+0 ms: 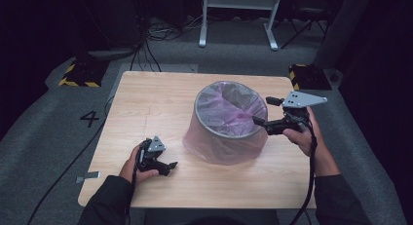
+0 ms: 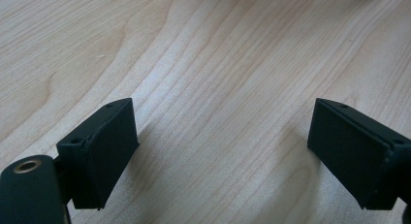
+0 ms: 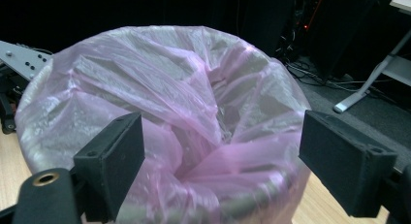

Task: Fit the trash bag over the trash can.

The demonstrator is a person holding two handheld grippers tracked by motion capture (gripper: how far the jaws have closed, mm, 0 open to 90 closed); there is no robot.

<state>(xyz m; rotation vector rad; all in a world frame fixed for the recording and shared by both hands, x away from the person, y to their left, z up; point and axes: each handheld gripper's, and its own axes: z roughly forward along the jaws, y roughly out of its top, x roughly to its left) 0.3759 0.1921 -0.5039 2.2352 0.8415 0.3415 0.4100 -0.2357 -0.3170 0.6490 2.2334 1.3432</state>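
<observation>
The pink bag (image 3: 184, 117) hides the bin's inside, and its bottom is cut off by the lower edge.

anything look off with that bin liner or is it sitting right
The pink liner is untidy: it hangs loosely over the outside of the bin and bunches on the table, and inside it is crumpled into folds rather than spread flat. No tear or spill is visible.

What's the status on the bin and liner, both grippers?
Left gripper open, low over bare table. Right gripper open at the bin rim, holding nothing. Pink liner folded over rim, rumpled inside. Nothing in the way.
</observation>
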